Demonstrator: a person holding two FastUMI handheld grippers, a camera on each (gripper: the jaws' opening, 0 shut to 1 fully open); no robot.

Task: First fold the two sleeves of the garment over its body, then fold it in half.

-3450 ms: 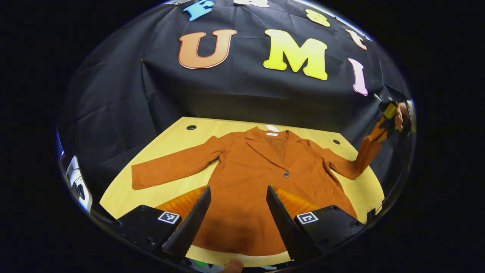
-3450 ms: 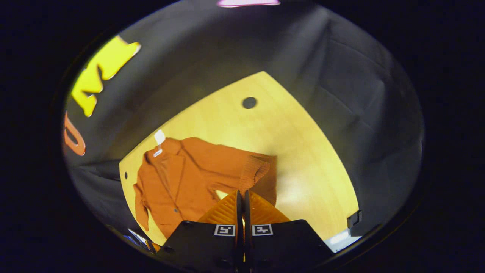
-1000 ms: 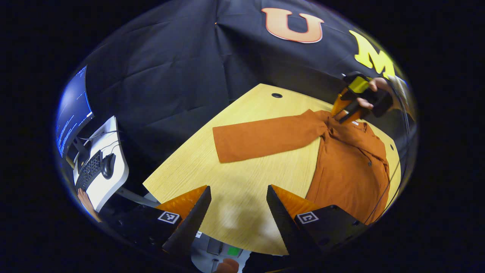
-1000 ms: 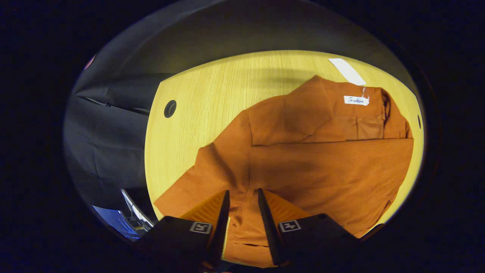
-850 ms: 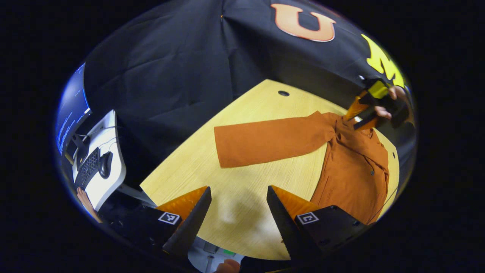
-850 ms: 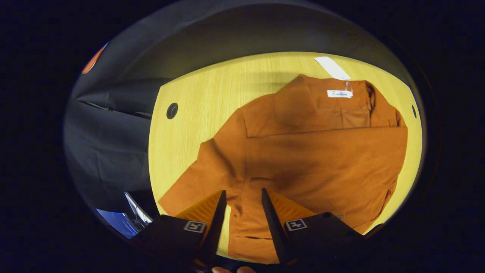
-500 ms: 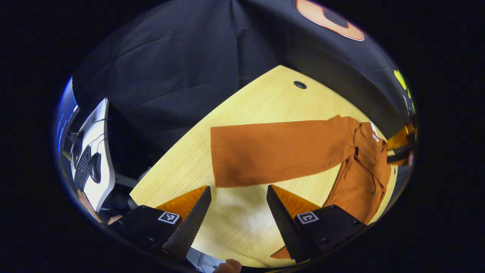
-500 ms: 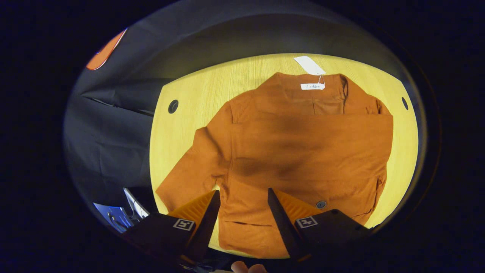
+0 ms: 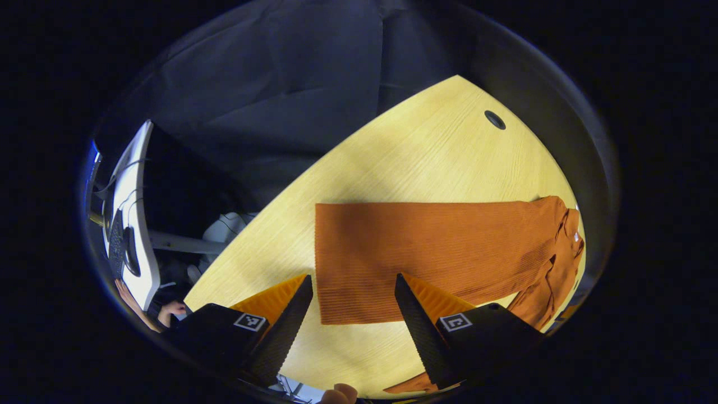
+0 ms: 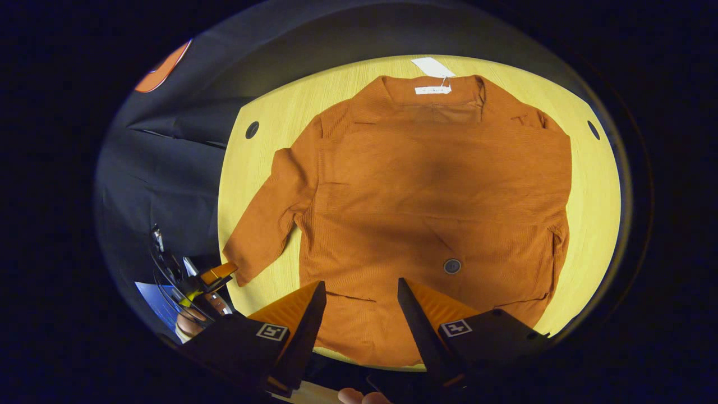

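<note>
Rust-orange garment [image 10: 437, 196], one sleeve [image 9: 432, 252] outstretched

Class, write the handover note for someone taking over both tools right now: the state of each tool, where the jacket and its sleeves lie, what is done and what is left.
Left tool: open, holding nothing, poised at the cuff end of the outstretched sleeve, which lies flat on the table.
Right tool: open, holding nothing, above the hem of the jacket.
Done: the other sleeve is folded across the jacket's chest.
Left: fold the outstretched sleeve over the body, then fold the jacket in half.
</note>
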